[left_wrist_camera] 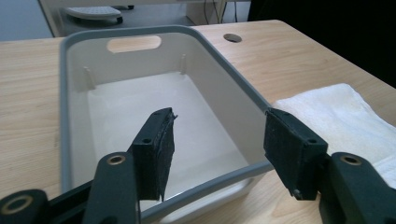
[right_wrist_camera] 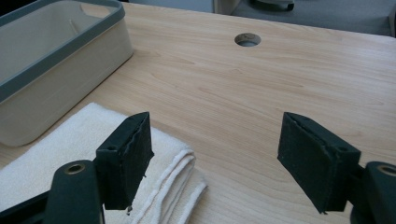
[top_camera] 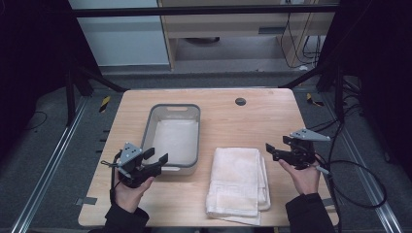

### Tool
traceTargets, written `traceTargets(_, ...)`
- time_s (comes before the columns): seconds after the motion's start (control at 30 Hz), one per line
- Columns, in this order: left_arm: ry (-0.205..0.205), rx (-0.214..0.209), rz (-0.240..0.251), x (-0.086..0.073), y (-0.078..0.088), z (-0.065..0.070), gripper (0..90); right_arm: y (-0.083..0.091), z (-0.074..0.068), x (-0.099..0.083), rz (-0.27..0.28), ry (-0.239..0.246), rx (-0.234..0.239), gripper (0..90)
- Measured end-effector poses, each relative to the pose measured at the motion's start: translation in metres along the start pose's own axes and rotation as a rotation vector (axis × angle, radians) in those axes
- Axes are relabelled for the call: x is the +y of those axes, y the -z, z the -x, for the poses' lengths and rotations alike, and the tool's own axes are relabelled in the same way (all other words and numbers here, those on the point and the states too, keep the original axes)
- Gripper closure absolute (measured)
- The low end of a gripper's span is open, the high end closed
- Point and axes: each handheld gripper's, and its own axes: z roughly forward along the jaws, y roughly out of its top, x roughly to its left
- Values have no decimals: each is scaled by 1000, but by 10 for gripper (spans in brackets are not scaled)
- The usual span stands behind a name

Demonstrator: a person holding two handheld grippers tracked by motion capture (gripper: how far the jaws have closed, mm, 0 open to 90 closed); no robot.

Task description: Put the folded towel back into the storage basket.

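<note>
A folded white towel (top_camera: 239, 183) is laid flat on the wooden counter (top_camera: 228, 121), near its front edge, between the two grippers. Just beside it, at its left, a grey-rimmed plastic bin (top_camera: 174, 138) is placed, apart from the towel. The left gripper (top_camera: 156, 160) is held over the near corner of the bin, its fingers (left_wrist_camera: 156, 149) released, nothing between them. The right gripper (top_camera: 272, 150) is held at the towel's right edge, its fingers (right_wrist_camera: 126, 156) also spread and nothing grasped. A round cable hole (top_camera: 240, 101) is seen farther back.
</note>
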Motion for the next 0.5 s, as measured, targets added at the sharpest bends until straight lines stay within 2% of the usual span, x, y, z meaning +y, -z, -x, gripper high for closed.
traceTargets(0.17,-23,-28,-8,0,-8,16,421,-3,-3,-1,-5,3,4,253)
traceTargets(0.5,-40,-77,-21,-6,-15,36,418,-12,-11,-4,-24,18,26,253)
